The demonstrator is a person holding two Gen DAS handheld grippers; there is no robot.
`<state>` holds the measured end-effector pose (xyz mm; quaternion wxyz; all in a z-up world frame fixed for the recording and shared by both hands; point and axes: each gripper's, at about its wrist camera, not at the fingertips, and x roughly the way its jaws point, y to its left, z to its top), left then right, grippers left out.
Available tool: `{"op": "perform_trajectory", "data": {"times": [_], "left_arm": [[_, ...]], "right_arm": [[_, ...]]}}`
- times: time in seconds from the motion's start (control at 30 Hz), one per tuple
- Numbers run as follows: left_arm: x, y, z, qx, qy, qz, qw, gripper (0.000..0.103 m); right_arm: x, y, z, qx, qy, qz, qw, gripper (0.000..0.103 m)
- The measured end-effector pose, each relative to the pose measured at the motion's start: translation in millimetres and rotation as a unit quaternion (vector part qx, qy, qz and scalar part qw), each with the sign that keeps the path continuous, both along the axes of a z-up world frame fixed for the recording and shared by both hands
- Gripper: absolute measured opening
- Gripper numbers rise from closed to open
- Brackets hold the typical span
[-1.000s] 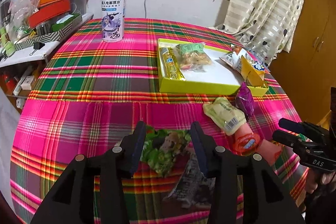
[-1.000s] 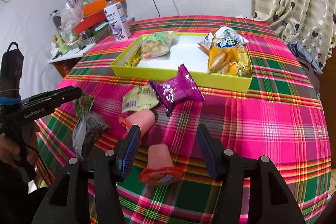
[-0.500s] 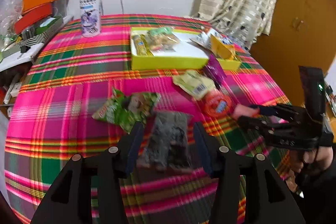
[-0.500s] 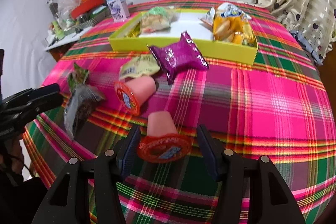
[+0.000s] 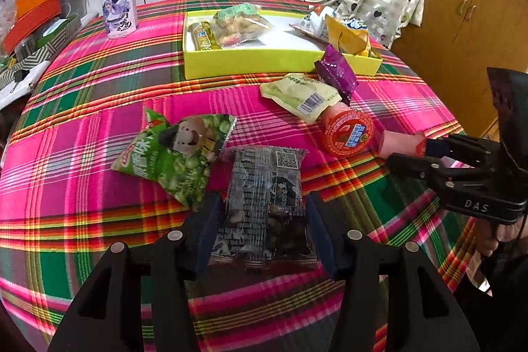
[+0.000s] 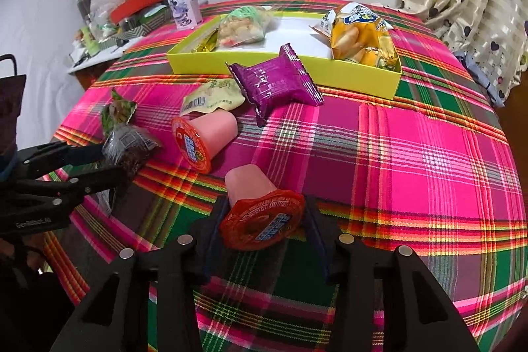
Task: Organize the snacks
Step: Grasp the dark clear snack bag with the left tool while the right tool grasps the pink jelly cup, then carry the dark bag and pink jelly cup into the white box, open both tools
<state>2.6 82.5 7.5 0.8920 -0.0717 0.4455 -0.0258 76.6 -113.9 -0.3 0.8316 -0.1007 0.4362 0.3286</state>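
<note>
The left gripper (image 5: 262, 228), jaws apart, straddles the dark crinkly foil packet (image 5: 264, 207) lengthwise, while the right gripper (image 6: 262, 228) (also apart) brackets the pink red-lidded jelly cup (image 6: 257, 207).

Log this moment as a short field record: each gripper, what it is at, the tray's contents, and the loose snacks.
left gripper: fingers either side of the dark snack packet, contact unclear
right gripper: fingers flank a pink jelly cup on its side
yellow tray: three snack bags inside
loose on tablecloth: green pea bag, second jelly cup, purple packet, pale green pouch
</note>
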Motion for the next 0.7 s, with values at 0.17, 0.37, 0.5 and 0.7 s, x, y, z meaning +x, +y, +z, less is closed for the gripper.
{"op": "perform_trajectory", "data": {"times": [0.17, 0.37, 0.5, 0.7], "left_arm": [[2, -6, -2, 0.020, -0.001, -0.001, 0.9998, 0.051], [1, -9, 0, 0.024, -0.006, -0.002, 0.9997, 0.045], [1, -11, 1, 0.028, -0.010, -0.002, 0.9996, 0.043], [1, -11, 5, 0.022, -0.018, -0.002, 0.9996, 0.041]], "right_arm": [[0, -1, 0, 0.002, -0.003, -0.003, 1.000, 0.042], [0, -5, 3, 0.008, -0.007, -0.010, 1.000, 0.042], [0, -7, 6, 0.012, -0.011, -0.012, 1.000, 0.042], [1, -11, 9, 0.020, -0.014, -0.017, 1.000, 0.042]]}}
